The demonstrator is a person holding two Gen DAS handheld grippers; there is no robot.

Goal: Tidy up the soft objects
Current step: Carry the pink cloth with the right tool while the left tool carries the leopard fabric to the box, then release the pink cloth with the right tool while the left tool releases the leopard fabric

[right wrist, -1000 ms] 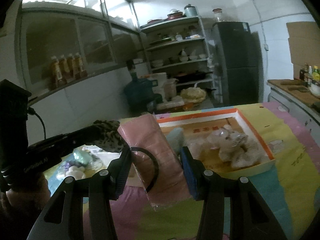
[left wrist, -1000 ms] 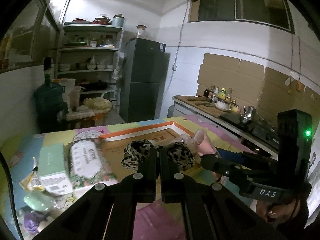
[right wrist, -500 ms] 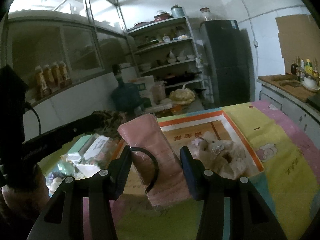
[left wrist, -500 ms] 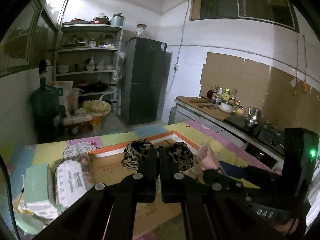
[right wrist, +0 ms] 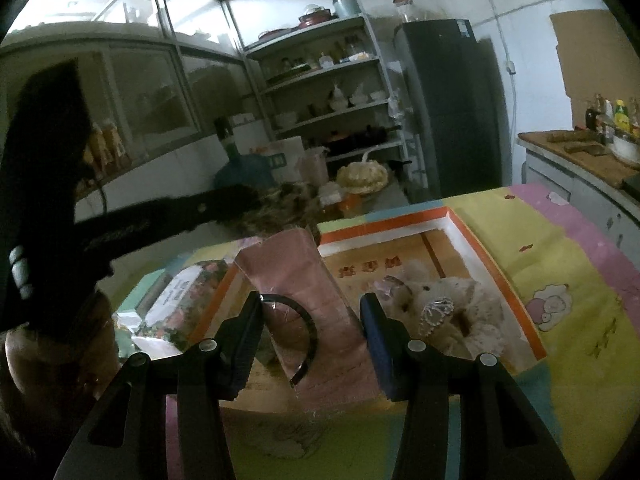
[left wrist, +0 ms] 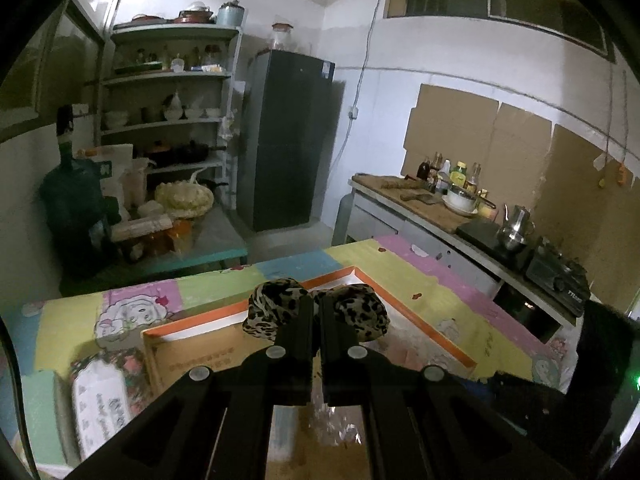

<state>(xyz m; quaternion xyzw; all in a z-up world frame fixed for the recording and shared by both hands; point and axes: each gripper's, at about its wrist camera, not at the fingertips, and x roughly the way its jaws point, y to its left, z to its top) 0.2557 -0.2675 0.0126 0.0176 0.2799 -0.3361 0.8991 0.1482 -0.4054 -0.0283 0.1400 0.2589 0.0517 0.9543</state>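
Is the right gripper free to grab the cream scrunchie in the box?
Probably not yet: the right gripper is shut on a pink packet, though the cream scrunchie lies uncovered in the box.

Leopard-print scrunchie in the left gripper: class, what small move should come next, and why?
Probably lower the left gripper into the orange-rimmed box and release. It is shut on the leopard-print scrunchie, held above the box, where a cream scrunchie already lies.

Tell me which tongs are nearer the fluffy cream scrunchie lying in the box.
Right. The right tongs, holding the pink packet, sit just left of the cream scrunchie. The left tongs, shut on the leopard scrunchie, hover farther off, over the box's far left side.
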